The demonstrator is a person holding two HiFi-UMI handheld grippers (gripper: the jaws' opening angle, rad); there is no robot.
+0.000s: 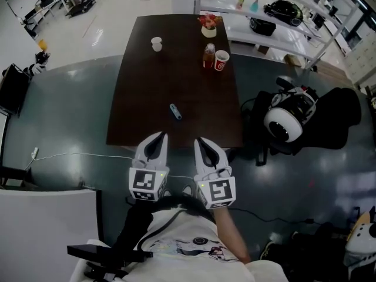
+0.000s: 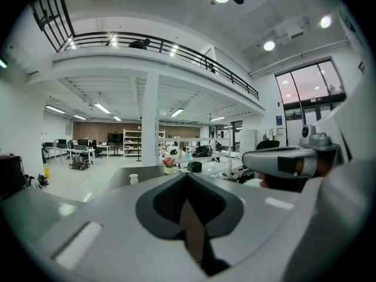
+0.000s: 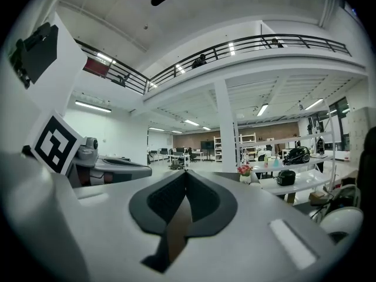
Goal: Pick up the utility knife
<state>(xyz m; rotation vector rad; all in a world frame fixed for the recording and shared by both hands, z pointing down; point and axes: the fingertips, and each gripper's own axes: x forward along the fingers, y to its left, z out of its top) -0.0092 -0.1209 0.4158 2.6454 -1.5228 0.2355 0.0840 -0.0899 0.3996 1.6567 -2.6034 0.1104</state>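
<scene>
The utility knife (image 1: 175, 111), a small blue-grey bar, lies on the dark brown table (image 1: 141, 128), a little in from its near edge. Both grippers hover side by side just short of that edge, pointing at the table. My left gripper (image 1: 158, 137) is to the knife's near left and my right gripper (image 1: 202, 141) to its near right. Each has its jaws together with nothing between them, as the left gripper view (image 2: 188, 178) and the right gripper view (image 3: 187, 175) also show. The jaws hide the knife in both gripper views.
On the table's far half stand a white cup (image 1: 156, 43), a bottle (image 1: 208, 56), a red cup (image 1: 221, 60) and a flower pot (image 1: 209, 26). A black chair with a white helmet-like thing (image 1: 286, 122) stands right of the table. White shelving (image 1: 276, 16) is behind it, and a cable (image 1: 76, 155) lies on the floor.
</scene>
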